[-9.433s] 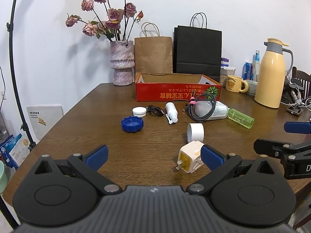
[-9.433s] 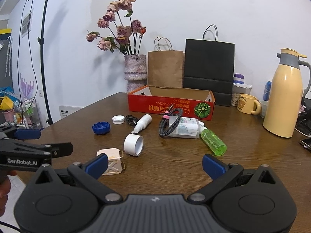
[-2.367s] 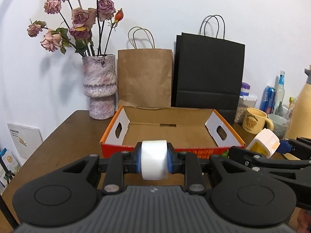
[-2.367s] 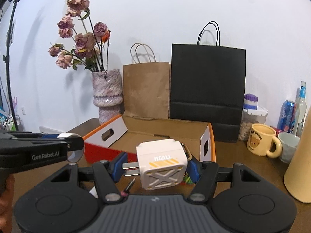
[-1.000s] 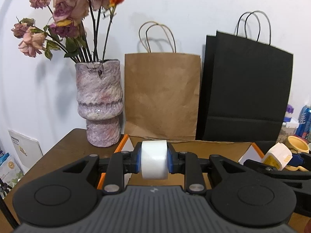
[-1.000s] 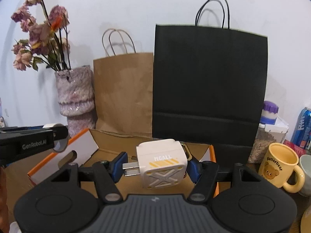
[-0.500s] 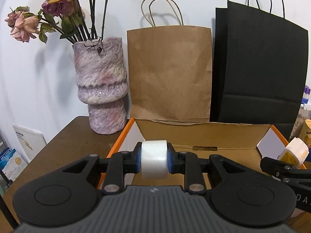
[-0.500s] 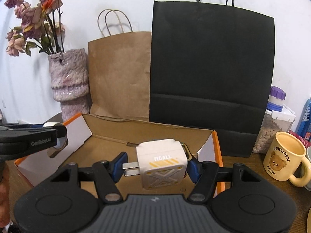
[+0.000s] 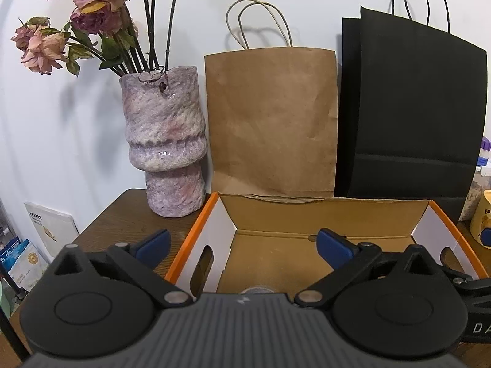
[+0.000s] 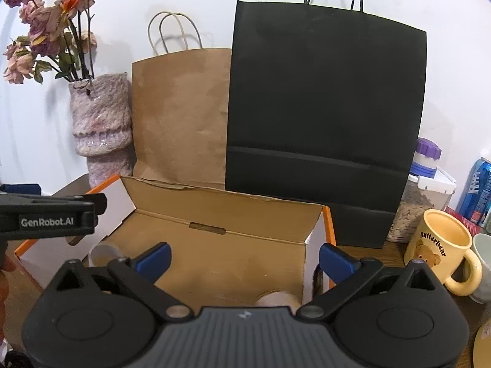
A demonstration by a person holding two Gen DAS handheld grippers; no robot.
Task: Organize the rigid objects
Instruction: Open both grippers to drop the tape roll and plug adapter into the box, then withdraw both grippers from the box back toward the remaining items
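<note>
Both jaws opening, tape roll (image 10: 102, 253) and plug (image 10: 277, 300) released into box (image 10: 211, 211).

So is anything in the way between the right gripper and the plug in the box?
Nothing visible is. The right gripper, its jaws opening with nothing between them, hangs over the open box. The plug lies on the box floor just below it, half hidden by the gripper's body.

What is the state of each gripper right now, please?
Left gripper: jaws opening, nothing between them.
Right gripper: jaws opening, nothing between them.
</note>
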